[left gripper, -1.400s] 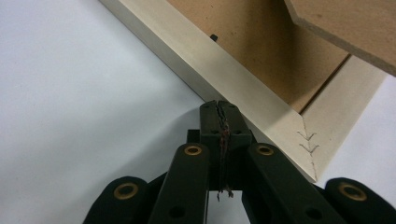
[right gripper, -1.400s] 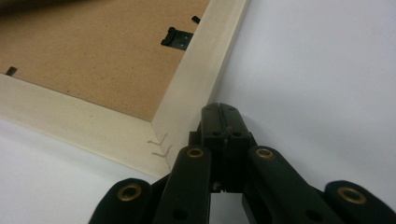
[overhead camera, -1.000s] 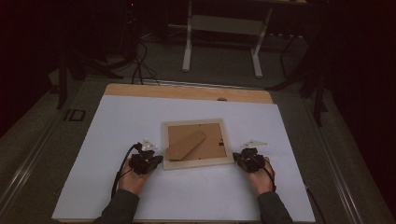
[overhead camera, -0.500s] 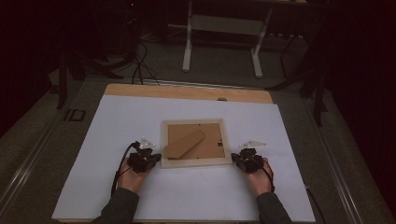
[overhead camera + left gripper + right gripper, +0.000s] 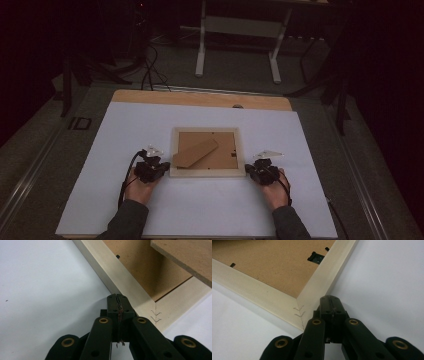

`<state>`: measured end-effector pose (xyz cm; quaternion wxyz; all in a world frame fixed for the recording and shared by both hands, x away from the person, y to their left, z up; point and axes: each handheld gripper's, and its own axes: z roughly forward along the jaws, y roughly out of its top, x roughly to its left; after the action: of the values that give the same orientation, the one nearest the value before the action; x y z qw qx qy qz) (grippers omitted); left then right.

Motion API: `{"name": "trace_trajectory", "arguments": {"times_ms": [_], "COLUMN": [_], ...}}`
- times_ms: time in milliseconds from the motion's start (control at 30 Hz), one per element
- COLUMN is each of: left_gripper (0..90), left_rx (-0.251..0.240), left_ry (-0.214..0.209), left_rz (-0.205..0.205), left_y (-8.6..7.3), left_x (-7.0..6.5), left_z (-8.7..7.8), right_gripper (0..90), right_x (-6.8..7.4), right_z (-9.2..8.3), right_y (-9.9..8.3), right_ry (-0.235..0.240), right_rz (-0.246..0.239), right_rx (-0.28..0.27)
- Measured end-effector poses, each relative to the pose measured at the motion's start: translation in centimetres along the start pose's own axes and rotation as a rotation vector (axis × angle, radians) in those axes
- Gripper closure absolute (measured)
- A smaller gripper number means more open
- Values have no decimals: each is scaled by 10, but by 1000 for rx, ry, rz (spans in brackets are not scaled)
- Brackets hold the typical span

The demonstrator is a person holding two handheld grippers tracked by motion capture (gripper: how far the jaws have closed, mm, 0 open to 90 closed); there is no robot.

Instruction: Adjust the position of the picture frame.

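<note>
frame: pale wooden picture frame (image 5: 207, 174) lying face down, brown backing board up, roughly mid-table on the white sheet (image 5: 200, 210), a bit toward the person's side

stand: brown easel flap (image 5: 195, 152) on the back, runs diagonally across the board; in the left gripper view (image 5: 185, 257) it sits raised above the backing

clips: small black tab (image 5: 315, 256) on the backing near the frame's inner edge, seen in the right gripper view, plus a couple more tiny ones along the edges

left gripper: (image 5: 150, 169) just beside the frame's near-left corner. jaws clenched tight, nothing between them. In its own cam the tip (image 5: 117, 298) is right up against the outer edge of the frame's side rail, looks like touching, not around it

right gripper: (image 5: 261, 172) mirror of that at the near-right corner. jaws also pressed together w/ nothing in them; tip (image 5: 331, 300) sits against the outer edge of the rail just past the mitred corner joint. Touching or a hair off, can't tell tbh

hands: left hand (image 5: 140, 184) and right hand (image 5: 276, 189) come in from the bottom edge, dark sleeves, one each side of the frame

table: wood strip (image 5: 200, 99) showing at the far edge beyond the white sheet

bg: dark room, grey floor, white table legs (image 5: 240, 45) and cables further back
</note>
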<state>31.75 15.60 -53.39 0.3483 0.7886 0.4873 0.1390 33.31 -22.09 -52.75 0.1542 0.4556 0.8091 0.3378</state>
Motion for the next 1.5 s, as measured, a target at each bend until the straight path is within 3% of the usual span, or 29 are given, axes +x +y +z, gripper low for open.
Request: {"name": "trace_trajectory", "arguments": {"times_ms": [700, 1100, 1267, 1500], "left_gripper": [900, 900, 900, 861], "left_rx": [6, 7, 15, 6], "left_ry": [27, 63, 32, 28], "left_rz": [-24, -19, -30, -31], "left_y": [-3, -5, -5, -6], "left_x": [5, -2, 0, 2], "left_z": [-4, -7, -7, -8], "right_gripper": [900, 900, 897, 842], "right_x": [11, 8, 7, 3], "right_z": [1, 3, 4, -2], "right_y": [1, 2, 2, 1], "right_ry": [6, 20, 10, -42], "right_rz": [-25, 1, -11, -30], "right_rx": [2, -18, -24, -49]}}
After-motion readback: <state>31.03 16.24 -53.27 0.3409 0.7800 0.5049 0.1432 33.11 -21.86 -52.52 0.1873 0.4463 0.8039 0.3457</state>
